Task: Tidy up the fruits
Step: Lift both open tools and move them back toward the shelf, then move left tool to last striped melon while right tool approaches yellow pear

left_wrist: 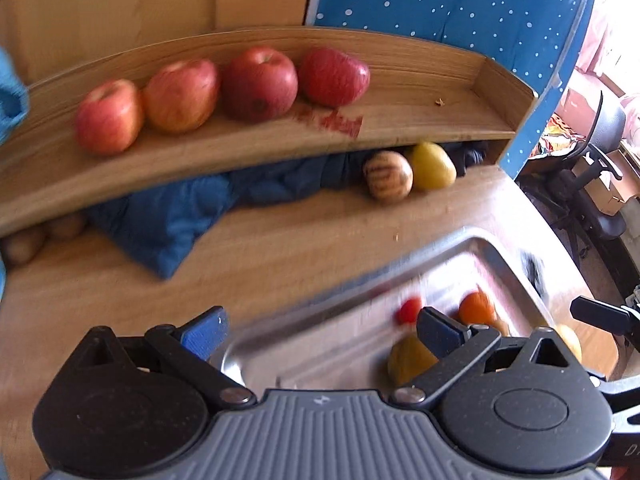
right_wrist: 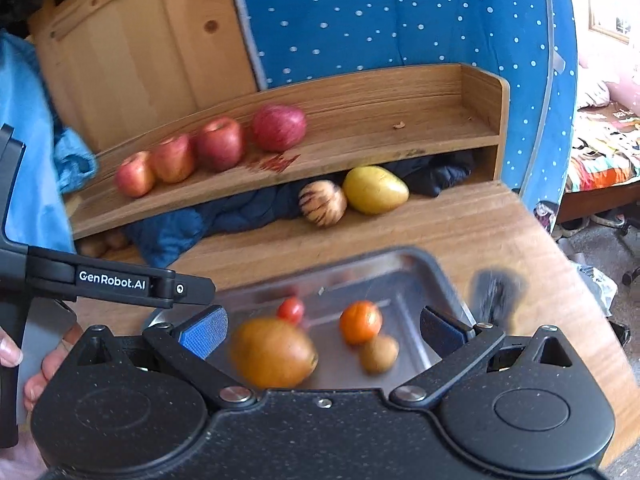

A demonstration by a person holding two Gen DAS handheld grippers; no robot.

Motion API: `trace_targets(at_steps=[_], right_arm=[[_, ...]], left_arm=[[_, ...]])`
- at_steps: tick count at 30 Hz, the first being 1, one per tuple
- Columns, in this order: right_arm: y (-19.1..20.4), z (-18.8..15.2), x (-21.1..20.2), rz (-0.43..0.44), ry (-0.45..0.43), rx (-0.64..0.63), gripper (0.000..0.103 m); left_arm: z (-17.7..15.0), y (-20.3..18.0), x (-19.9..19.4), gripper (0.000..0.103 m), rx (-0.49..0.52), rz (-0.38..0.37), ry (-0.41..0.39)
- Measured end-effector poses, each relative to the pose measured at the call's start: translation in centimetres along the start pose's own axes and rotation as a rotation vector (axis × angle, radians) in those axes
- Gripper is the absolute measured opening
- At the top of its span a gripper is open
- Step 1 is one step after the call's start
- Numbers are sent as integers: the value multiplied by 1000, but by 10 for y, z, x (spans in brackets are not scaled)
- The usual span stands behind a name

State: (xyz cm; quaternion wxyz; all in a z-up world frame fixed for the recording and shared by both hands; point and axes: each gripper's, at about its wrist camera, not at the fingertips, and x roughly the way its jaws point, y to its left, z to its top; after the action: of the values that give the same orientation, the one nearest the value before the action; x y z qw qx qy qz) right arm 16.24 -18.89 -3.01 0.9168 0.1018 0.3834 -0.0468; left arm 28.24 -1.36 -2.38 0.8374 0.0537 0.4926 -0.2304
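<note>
Fruits (right_wrist: 360, 322) in metal tray (right_wrist: 404, 276)

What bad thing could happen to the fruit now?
1. The round fruits in the metal tray, such as the orange and the little tomato, lie loose, so a bump from the open right gripper might send them rolling.
2. The four apples sit in a row on the shelf, which has no front lip, so a nudge could roll one off.
3. The pictures are blurry from fast motion, so a grab might miss.
</note>
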Motion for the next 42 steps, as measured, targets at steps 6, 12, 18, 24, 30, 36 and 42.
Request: trace_targets(at_steps=[6,12,18,24,30,36,42], right_arm=[[-14,30,29,-77,-1,15,102],[-38,65,55,-105,20,32,102],[-52,97,89,-74,60,-2,102],[-57,115,131,-19,130,-55,102],[-55,124,162,-21,168,-103,101],[-56,126,181,-4,194,-132,97],[-63,126,189,47,181,-87,95]], left_arm=[[37,-4,32,102,28,-50,-6],[52,-13,56,102,73,-74,-38],[58,-23,79,102,153,-154,-36],[65,-27,96,102,173,-205,-51],[68,-32,110,96,188,-214,-68],[69,-38,113,84,220,-220,-124],[75,-41,120,75,202,-218,-133]])
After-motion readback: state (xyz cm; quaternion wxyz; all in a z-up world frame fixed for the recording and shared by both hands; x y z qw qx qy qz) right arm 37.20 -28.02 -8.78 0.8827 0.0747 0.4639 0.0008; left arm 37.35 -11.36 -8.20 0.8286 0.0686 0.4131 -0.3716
